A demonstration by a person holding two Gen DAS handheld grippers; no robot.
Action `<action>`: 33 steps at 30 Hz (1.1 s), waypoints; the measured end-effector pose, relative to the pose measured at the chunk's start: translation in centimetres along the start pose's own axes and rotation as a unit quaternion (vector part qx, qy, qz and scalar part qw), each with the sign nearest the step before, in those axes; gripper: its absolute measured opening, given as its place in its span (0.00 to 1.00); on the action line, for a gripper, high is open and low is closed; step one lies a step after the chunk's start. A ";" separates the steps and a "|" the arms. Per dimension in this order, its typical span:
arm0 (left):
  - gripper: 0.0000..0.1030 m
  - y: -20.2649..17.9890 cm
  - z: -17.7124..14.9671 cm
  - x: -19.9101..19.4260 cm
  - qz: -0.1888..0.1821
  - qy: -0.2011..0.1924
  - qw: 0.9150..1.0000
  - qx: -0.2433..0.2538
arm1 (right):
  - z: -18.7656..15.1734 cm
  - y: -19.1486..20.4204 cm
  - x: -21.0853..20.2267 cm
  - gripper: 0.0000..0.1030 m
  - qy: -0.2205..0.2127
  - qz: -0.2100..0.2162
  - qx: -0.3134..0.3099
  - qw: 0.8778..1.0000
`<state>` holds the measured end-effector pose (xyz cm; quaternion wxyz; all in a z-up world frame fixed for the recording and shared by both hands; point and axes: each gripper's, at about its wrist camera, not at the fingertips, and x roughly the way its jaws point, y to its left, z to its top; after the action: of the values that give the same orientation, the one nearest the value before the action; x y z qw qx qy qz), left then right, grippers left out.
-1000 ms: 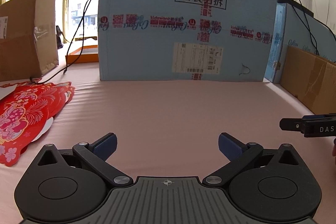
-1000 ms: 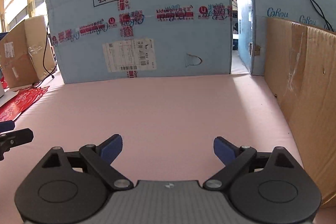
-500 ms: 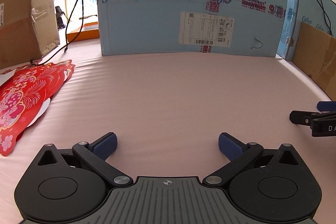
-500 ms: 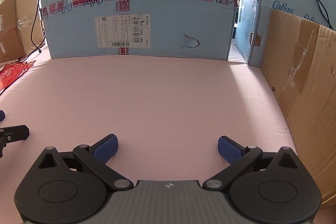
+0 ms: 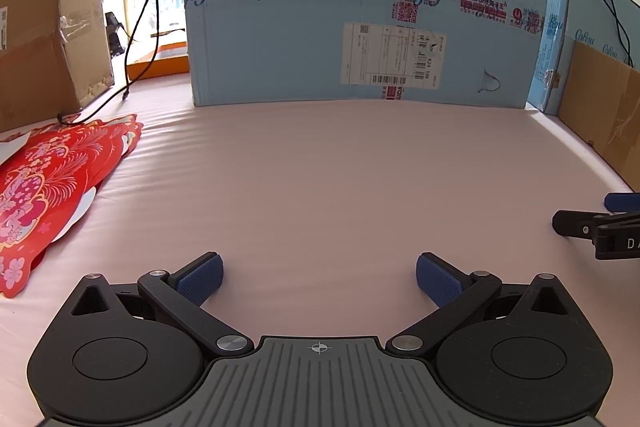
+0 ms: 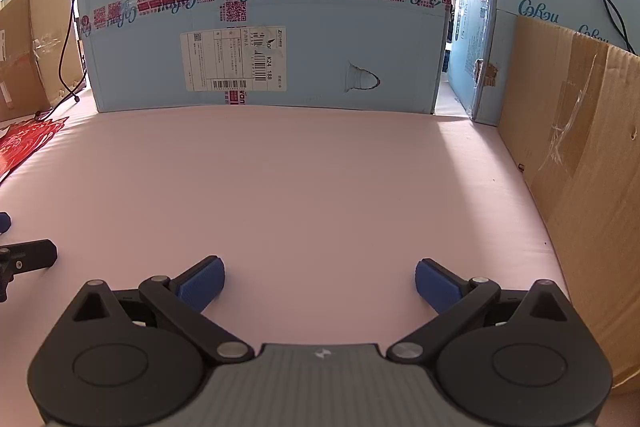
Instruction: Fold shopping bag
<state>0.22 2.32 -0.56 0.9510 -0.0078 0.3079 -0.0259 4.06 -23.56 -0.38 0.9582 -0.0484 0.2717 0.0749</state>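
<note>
A flat red shopping bag (image 5: 44,183) with pink and gold flower print lies on the pink surface at the left of the left wrist view; its corner shows far left in the right wrist view (image 6: 28,143). My left gripper (image 5: 319,277) is open and empty, low over the pink surface, right of the bag. My right gripper (image 6: 319,281) is open and empty, further right. Each gripper's tip shows at the edge of the other's view: the right one (image 5: 592,223), the left one (image 6: 24,255).
A large light-blue carton (image 5: 360,7) stands at the back of the pink surface (image 5: 320,179). Brown cardboard boxes stand at the left (image 5: 48,35) and along the right edge (image 6: 580,155). A black cable (image 5: 140,27) hangs near the left box.
Both views have tilted down and moved a little closer to the surface and the blue carton. The bag has not moved. Both grippers stay open.
</note>
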 end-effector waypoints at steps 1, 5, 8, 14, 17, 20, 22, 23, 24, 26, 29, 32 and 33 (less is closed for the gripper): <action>1.00 0.0 0.0 0.0 0.000 0.000 1.000 0.000 | 0.0 0.0 0.0 1.00 0.000 0.000 0.000 1.000; 1.00 0.3 0.0 0.1 -0.001 0.000 1.000 0.001 | 0.0 0.0 0.1 1.00 0.000 0.000 0.000 1.000; 1.00 0.2 0.0 0.0 0.001 0.000 1.000 0.000 | 0.0 0.0 0.1 1.00 0.000 0.000 0.000 1.000; 1.00 0.0 0.0 0.0 0.002 0.000 1.000 0.000 | -0.1 0.0 0.1 1.00 0.000 0.000 0.000 1.000; 1.00 0.0 0.0 0.0 0.002 0.000 1.000 0.000 | -0.1 0.0 0.1 1.00 0.000 0.000 0.000 1.000; 1.00 0.0 0.0 0.0 0.002 0.000 1.000 -0.001 | -0.1 0.0 0.1 1.00 0.000 0.000 0.000 1.000; 1.00 0.0 0.0 0.0 0.002 0.000 1.000 -0.001 | -0.1 0.0 0.1 1.00 0.000 0.000 0.000 1.000; 1.00 0.1 0.0 0.0 0.002 0.000 1.000 -0.001 | -0.1 0.0 0.1 1.00 0.000 0.000 0.000 1.000; 1.00 0.1 0.0 0.0 0.002 0.000 1.000 -0.001 | 0.0 0.0 0.1 1.00 0.000 0.000 0.000 1.000; 1.00 0.1 0.0 0.0 0.002 0.000 1.000 0.000 | 0.0 0.0 0.1 1.00 0.000 0.000 0.001 1.000; 1.00 0.1 0.1 0.0 0.001 0.000 1.000 -0.001 | 0.0 0.0 0.1 1.00 0.000 0.000 0.000 1.000; 1.00 0.1 0.1 0.0 0.002 0.000 1.000 -0.001 | 0.0 0.0 0.1 1.00 0.000 0.000 0.001 1.000; 1.00 0.0 0.1 0.0 0.002 0.000 1.000 -0.001 | 0.0 0.0 0.1 1.00 0.000 0.000 0.001 1.000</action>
<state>0.23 2.37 -0.48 0.9511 -0.0081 0.3078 -0.0239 4.09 -23.53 -0.43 0.9583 -0.0480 0.2716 0.0744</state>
